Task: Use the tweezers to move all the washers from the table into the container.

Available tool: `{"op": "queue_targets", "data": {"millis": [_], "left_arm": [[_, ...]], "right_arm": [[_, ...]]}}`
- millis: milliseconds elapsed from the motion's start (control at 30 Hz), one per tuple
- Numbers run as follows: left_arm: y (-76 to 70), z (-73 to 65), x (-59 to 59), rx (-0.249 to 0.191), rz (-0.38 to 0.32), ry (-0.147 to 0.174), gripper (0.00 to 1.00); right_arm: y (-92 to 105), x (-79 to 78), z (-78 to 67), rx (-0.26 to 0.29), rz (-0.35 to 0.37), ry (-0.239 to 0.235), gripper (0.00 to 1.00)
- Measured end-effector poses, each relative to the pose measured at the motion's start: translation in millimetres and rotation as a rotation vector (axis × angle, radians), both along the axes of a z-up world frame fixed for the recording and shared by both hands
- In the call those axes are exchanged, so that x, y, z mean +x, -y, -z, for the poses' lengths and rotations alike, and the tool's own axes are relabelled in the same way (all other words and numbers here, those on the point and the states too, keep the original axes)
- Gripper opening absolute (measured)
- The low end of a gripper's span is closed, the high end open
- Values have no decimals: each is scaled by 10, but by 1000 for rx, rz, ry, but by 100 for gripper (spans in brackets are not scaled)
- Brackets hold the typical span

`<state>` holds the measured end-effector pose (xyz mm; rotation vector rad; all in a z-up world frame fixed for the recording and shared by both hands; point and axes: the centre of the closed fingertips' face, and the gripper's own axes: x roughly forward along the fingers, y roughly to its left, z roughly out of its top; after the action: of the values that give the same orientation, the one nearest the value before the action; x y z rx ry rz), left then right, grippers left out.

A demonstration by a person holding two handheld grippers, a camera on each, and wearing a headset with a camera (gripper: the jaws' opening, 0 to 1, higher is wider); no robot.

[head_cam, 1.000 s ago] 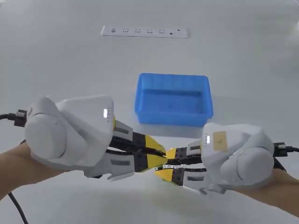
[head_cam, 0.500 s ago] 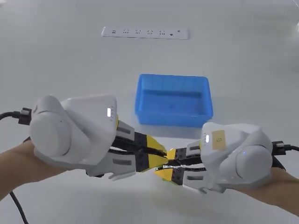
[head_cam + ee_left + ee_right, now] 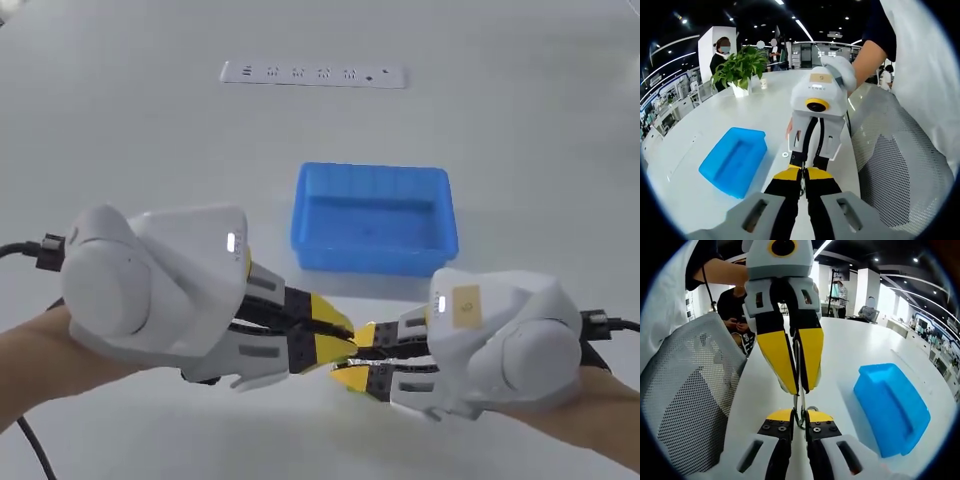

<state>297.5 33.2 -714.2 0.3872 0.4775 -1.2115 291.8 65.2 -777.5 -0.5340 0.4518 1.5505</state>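
Note:
Both grippers meet tip to tip low over the white table, near its front edge. Thin metal tweezers (image 3: pixel 799 390) run between them. My right gripper (image 3: pixel 799 421) is shut on one end, and my left gripper (image 3: pixel 801 181) has its yellow jaws pressed together on the other end. In the head view the left gripper (image 3: pixel 338 338) comes in from the left and the right gripper (image 3: pixel 352 366) from the right. A small washer (image 3: pixel 785 154) lies on the table beside the right gripper. The blue container (image 3: pixel 373 218) stands open just beyond the grippers.
A white power strip (image 3: pixel 313 74) lies at the far side of the table. A mesh chair back (image 3: pixel 900 170) stands at the table's near edge. A potted plant (image 3: pixel 740 75) and people are far off in the room.

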Motion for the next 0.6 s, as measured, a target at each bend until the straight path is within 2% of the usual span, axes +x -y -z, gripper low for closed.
{"op": "queue_targets", "data": {"millis": [167,433,600], "left_arm": [[-14,-33,17,-8,-8,2,7],[-14,-182,55,-42,-22,5,7],[-11,-260,90,-53,-32,22,8]], "right_arm": [[-18,18,-33,8,9,1,9],[-26,64,-161,26,15,12,9],[-12,104,-240,47,33,9,9]]}}
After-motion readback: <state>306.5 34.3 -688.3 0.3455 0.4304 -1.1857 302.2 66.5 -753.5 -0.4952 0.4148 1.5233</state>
